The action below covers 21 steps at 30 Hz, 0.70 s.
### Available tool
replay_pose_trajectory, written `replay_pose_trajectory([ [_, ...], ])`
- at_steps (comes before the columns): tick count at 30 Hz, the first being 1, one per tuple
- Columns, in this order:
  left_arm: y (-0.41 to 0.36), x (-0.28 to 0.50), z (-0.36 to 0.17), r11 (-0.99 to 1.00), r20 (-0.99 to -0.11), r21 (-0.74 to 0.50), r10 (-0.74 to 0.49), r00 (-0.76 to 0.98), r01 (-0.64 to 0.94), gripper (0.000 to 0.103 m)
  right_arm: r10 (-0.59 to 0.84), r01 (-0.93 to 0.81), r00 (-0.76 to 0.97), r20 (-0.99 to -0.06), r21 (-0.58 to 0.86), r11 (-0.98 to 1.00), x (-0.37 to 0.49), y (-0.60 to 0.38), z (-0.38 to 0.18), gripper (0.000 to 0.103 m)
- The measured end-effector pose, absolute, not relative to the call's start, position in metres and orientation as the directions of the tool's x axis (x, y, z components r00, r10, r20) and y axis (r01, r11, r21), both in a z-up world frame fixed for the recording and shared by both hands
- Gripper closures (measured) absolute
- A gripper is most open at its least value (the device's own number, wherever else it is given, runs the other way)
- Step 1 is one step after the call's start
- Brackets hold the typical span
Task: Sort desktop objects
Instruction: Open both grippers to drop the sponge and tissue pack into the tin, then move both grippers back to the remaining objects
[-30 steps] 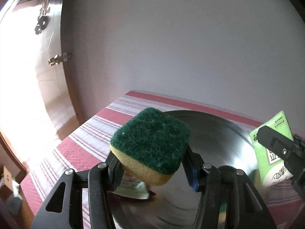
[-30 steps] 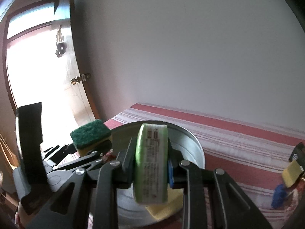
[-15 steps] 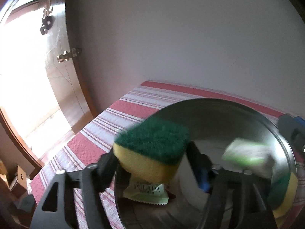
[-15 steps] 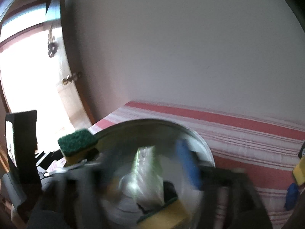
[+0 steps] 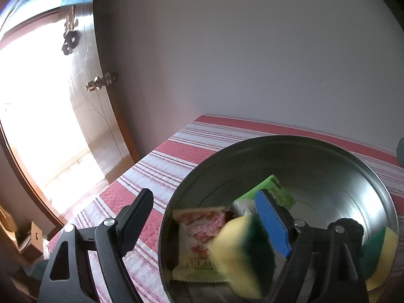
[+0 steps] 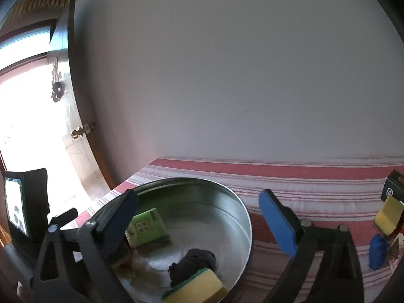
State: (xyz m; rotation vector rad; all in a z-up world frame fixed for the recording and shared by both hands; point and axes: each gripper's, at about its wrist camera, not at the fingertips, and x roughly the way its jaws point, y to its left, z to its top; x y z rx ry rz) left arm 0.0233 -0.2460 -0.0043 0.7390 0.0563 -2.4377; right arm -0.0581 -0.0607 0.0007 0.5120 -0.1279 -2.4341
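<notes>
A round steel basin [image 5: 328,151] [image 6: 227,197] stands on the red striped tablecloth. My left gripper [image 5: 202,219] is open over its left rim. A green-and-yellow sponge [image 5: 242,255], blurred, is just below the fingers inside the basin, beside a pink snack packet [image 5: 199,229], a green tissue pack [image 5: 272,192] and a second sponge [image 5: 378,255]. My right gripper [image 6: 199,217] is open above the basin. Under it lie the green tissue pack [image 6: 149,227], a dark cloth ball [image 6: 194,262] and a sponge [image 6: 197,287].
At the right edge of the right wrist view are a dark box [image 6: 394,189], a yellow sponge piece [image 6: 388,214] and a blue object [image 6: 378,252]. A wooden door [image 5: 101,126] stands open left of the table. A white wall is behind.
Both grippers opened. The left one let go of the sponge and the right one let go of the green tissue pack; both items dropped into the basin.
</notes>
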Motion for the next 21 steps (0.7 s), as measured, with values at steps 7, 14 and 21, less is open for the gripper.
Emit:
replay_pose_trajectory([
  [7,-0.233,0.033,0.001,-0.843,-0.473,0.063,-0.496,-0.728,0.534,0.018,-0.565,0.532,-0.765,-0.309,0.192,-0.825,-0.058,-0.05,0.003,0.0],
  [14,-0.205,0.042,0.003,-0.866,-0.396,0.027,-0.468,-0.79,0.499,0.018,-0.489,0.459,-0.81,-0.324,0.17,-0.872,-0.066,-0.029,-0.003,0.0],
  [21,-0.181,0.041,-0.001,-0.885,-0.363,0.03,-0.442,-0.82,0.464,0.018,-0.404,0.384,-0.835,-0.374,0.132,-0.914,-0.076,-0.005,-0.012,0.0],
])
